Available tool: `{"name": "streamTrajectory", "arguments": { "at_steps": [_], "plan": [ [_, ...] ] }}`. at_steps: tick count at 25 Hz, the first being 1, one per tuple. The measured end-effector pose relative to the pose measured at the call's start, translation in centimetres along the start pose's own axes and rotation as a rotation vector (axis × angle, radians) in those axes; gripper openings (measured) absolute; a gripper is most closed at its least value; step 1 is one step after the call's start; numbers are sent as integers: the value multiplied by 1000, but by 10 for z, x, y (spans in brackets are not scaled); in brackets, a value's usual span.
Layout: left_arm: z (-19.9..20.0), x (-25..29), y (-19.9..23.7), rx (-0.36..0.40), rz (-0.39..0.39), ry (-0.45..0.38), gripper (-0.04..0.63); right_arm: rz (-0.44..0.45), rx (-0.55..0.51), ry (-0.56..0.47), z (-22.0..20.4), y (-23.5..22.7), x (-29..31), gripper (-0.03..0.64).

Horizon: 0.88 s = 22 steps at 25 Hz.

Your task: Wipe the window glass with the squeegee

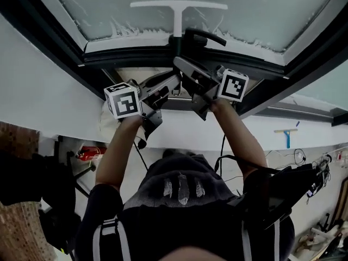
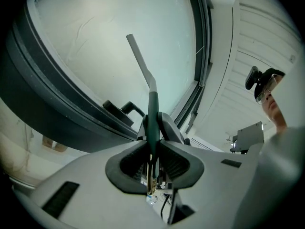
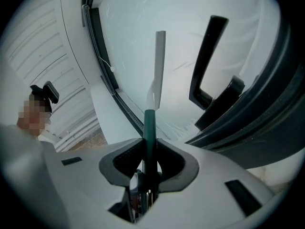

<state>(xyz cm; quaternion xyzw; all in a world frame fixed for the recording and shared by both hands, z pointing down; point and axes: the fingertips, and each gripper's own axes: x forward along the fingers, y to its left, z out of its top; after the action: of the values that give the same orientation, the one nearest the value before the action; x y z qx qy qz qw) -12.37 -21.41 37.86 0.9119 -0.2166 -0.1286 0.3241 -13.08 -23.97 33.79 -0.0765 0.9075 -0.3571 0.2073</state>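
Note:
The squeegee has a white T-shaped blade (image 1: 178,5) lying against the window glass (image 1: 261,10), and a dark green handle. Both grippers hold that handle just below the dark window frame (image 1: 136,56). My left gripper (image 1: 173,82) comes in from the left and is shut on the handle, with its pads pressing the green shaft (image 2: 152,118). My right gripper (image 1: 181,65) grips from the right, a little higher, its pads also closed on the shaft (image 3: 149,128). The blade (image 2: 140,63) reaches up over the pane. A band of white suds lines the lower edge of the glass.
A black window handle (image 1: 204,36) juts from the frame just right of the squeegee shaft, close to the right gripper. A small blue squeegee (image 1: 286,135) and cables lie far right. A red object (image 1: 89,153) sits low left. A person (image 2: 267,87) stands off to the side.

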Motion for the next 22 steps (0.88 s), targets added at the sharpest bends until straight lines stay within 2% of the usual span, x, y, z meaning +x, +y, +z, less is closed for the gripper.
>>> {"name": "streamTrajectory", "arguments": {
  "at_steps": [5, 8, 16, 19, 22],
  "plan": [
    [-1, -3, -4, 20, 54, -30, 86, 63, 42, 21, -2, 4, 0, 91],
    [-5, -6, -15, 25, 81, -58, 86, 95, 45, 67, -5, 14, -4, 89],
    [-9, -16, -37, 72, 117, -137, 86, 190, -39, 158, -15, 42, -5, 91],
    [-9, -24, -40, 96, 142, -148, 86, 199, -51, 159, -20, 47, -3, 91],
    [-5, -33, -43, 97, 127, -173, 86, 209, -52, 147, -24, 53, 5, 91]
  ]
}}
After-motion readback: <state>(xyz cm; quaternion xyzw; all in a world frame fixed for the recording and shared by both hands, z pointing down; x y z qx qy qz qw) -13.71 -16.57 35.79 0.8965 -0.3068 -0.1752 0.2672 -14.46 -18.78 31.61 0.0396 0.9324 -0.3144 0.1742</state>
